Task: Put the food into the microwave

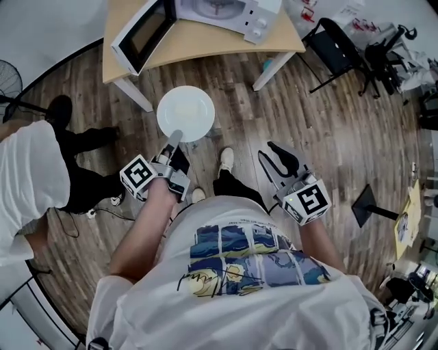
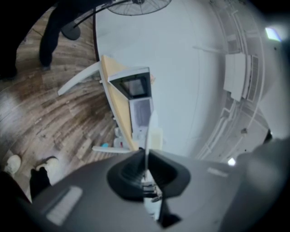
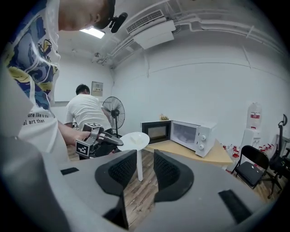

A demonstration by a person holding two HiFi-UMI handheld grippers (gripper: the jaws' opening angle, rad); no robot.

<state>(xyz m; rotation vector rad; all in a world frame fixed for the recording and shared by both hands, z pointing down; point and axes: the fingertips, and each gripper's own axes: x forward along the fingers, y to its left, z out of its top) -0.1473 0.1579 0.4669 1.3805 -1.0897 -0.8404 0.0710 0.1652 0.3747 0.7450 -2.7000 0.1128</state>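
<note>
A round white plate is carried level above the wooden floor, and my left gripper is shut on its near rim. In the right gripper view a pale piece of food lies on the plate. In the left gripper view the plate shows edge-on between the closed jaws. A white microwave stands on a wooden table ahead, with its door swung open. My right gripper hangs open and empty to the plate's right, near the person's waist.
Another person in a white shirt stands at the left, beside a standing fan. A black folding chair and other dark gear sit to the right of the table. The table's white legs reach the floor near the plate.
</note>
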